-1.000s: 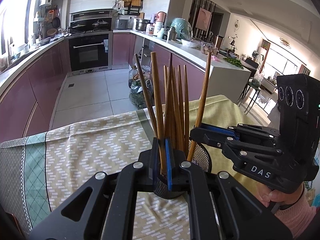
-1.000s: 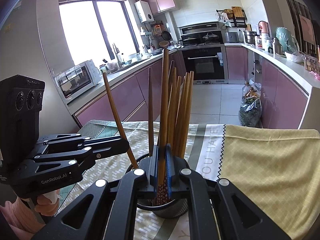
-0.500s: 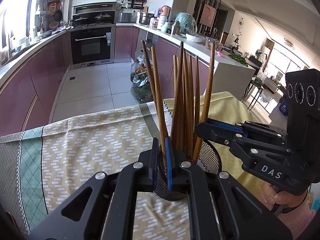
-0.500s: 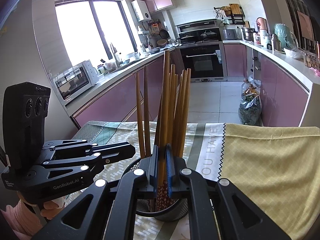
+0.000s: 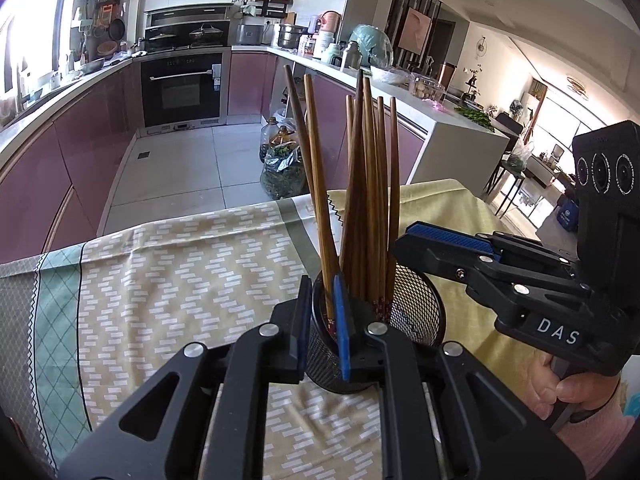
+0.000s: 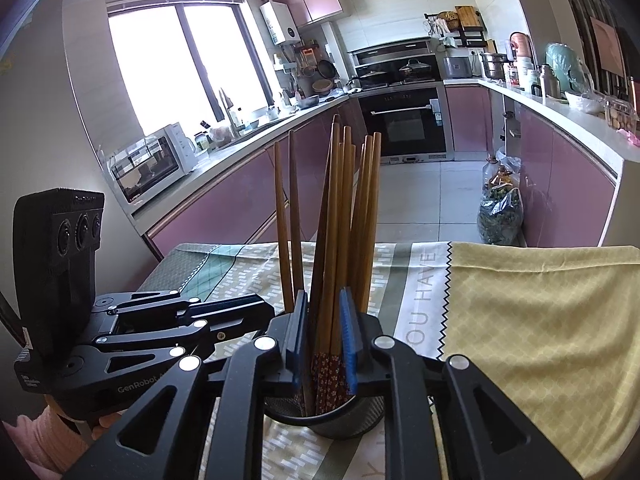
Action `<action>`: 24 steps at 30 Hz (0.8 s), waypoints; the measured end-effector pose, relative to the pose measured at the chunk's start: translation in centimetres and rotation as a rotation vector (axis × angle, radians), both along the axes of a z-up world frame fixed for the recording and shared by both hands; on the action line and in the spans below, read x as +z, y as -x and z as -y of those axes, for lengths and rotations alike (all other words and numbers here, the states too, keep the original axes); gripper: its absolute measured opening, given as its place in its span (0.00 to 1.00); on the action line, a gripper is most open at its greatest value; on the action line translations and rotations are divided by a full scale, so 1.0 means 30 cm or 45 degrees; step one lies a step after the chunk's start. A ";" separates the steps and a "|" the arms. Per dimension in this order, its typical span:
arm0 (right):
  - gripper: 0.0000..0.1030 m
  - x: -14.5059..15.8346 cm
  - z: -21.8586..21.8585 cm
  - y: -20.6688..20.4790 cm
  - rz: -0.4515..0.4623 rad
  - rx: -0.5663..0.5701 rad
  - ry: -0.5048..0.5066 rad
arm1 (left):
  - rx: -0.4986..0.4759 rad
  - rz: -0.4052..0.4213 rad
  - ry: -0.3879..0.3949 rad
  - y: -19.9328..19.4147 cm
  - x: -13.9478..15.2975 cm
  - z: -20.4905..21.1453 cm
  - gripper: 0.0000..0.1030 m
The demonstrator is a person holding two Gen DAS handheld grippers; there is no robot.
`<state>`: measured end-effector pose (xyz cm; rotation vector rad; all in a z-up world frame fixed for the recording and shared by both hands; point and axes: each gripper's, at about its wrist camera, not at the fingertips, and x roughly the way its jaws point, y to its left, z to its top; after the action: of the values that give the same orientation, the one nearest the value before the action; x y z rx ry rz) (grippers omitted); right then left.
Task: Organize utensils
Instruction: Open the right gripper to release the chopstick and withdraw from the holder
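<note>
Both tongs opening, left tongs (image 5: 322,320) around one chopstick (image 5: 318,184), right tongs (image 6: 324,328) around several. Risk: snagging sticks on withdrawal, tipping cup (image 5: 416,308) at frame centre.

Daylight floods through a tall window (image 6: 176,68) over the counter, where a white microwave (image 6: 150,166) sits. Mauve cabinets (image 6: 560,176) line a pale tiled floor (image 5: 172,168), a black built-in oven (image 5: 183,90) at the far end.

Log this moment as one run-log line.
stage: chopsticks standing in mesh holder | left gripper: jaws opening around one chopstick | right gripper: jaws opening around several | cloth: bare
</note>
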<state>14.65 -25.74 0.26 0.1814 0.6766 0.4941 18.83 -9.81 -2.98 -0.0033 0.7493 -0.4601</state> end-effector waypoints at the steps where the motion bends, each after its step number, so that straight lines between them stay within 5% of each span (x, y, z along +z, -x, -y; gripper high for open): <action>1: 0.19 -0.001 0.000 0.006 0.002 0.005 0.001 | 0.009 0.016 -0.006 0.010 0.001 -0.003 0.19; 6: 0.28 0.003 -0.007 0.045 0.021 0.022 0.015 | 0.054 0.112 -0.045 0.075 0.021 -0.019 0.34; 16: 0.85 0.034 -0.015 0.160 0.131 -0.021 0.062 | 0.215 0.312 -0.057 0.237 0.071 -0.130 0.90; 19: 0.93 0.032 -0.023 0.189 0.153 -0.030 0.074 | 0.266 0.346 -0.056 0.280 0.078 -0.167 0.94; 24: 0.93 0.018 -0.040 0.237 0.174 -0.044 0.088 | 0.351 0.390 -0.065 0.346 0.081 -0.224 0.94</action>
<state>7.53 -24.53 0.81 0.0928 0.5551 0.4452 8.45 -3.08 -0.54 0.0113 0.4497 -0.1724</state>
